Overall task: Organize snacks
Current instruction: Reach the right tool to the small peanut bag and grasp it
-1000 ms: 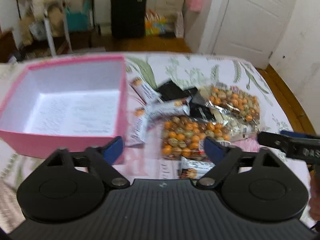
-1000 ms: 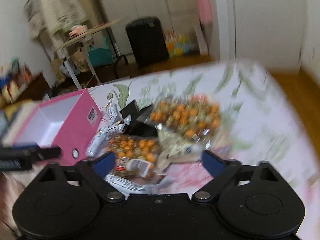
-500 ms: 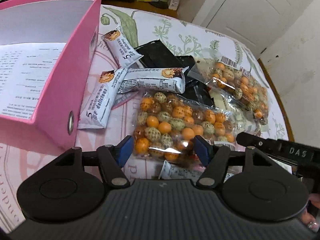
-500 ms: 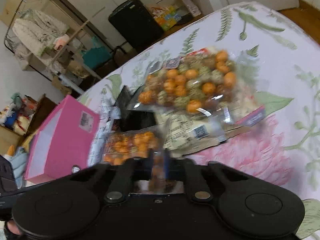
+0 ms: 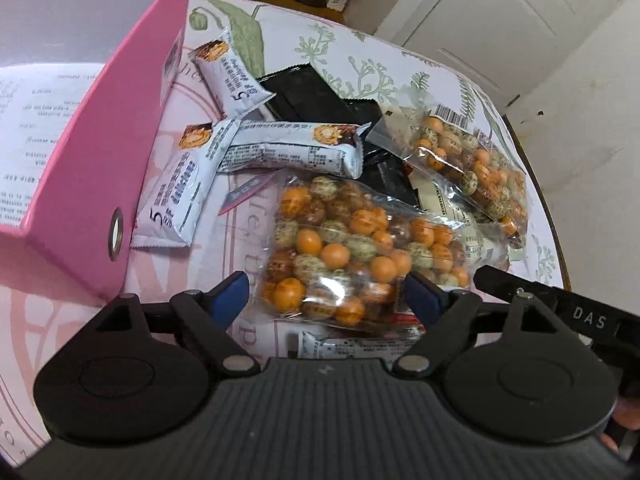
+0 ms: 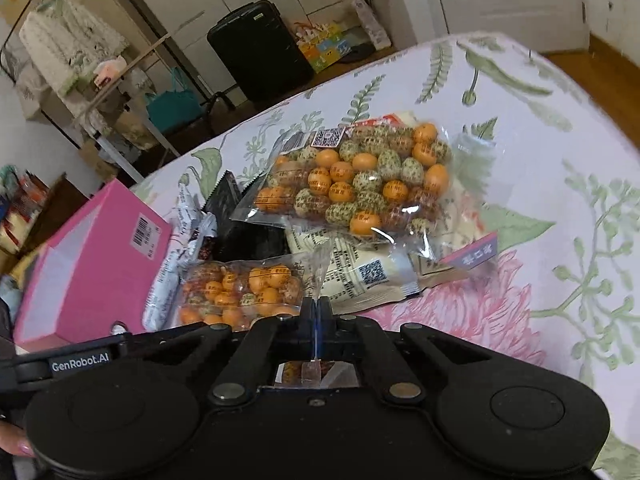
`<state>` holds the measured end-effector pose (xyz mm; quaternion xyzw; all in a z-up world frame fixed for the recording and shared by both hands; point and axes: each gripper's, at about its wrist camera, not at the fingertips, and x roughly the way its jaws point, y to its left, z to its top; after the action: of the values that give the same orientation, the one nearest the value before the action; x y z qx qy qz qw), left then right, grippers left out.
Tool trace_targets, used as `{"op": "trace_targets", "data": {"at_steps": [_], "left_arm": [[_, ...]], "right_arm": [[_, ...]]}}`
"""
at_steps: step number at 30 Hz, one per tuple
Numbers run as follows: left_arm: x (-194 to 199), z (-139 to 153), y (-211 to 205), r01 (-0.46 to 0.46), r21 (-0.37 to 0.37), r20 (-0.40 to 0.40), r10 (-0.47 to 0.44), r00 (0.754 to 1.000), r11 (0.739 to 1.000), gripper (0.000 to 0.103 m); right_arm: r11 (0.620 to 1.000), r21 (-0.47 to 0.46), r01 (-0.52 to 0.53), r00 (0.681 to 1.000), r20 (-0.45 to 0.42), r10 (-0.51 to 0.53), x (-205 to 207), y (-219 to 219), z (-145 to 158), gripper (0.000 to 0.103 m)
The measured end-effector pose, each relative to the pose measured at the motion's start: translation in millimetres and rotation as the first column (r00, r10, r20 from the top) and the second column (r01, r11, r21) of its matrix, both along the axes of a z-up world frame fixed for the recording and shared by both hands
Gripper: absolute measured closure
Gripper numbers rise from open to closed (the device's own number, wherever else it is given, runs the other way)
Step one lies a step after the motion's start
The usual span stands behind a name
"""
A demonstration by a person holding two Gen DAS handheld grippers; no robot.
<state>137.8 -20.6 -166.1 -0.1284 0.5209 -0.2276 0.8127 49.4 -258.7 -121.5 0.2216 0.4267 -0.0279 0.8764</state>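
Observation:
A near bag of orange and green candy balls (image 5: 352,248) lies on the flowered tablecloth. My left gripper (image 5: 326,296) hangs low over its near end. Its jaws are opening, with the bag between the blue pads (image 5: 232,292) and untouched. My right gripper (image 6: 317,312) is shut on that bag's (image 6: 240,288) clear plastic edge. A second candy bag (image 6: 360,184) lies farther back on flat white packets (image 6: 360,276). Three white snack bars (image 5: 176,196) and black packets (image 5: 304,92) lie beside the open pink box (image 5: 100,184).
The right gripper's black body (image 5: 560,308) juts in at the left view's right edge, and the left gripper's arm (image 6: 80,360) crosses the right view's lower left. The table edge (image 5: 536,184) curves close past the far bag. A black suitcase (image 6: 260,52) stands on the floor behind.
My left gripper sank toward the near candy bag, and its jaws now stand wider than half a second ago. My right gripper went from open to shut on the bag's edge.

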Motion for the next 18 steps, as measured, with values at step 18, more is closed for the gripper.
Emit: {"op": "trace_targets", "data": {"at_steps": [18], "left_arm": [[-2.6, -5.9, -9.4, 0.052, -0.099, 0.005, -0.052, 0.999, 0.994, 0.034]], "right_arm": [[0.999, 0.016, 0.045, 0.998, -0.044, -0.044, -6.4, -16.8, -11.8, 0.1]]}}
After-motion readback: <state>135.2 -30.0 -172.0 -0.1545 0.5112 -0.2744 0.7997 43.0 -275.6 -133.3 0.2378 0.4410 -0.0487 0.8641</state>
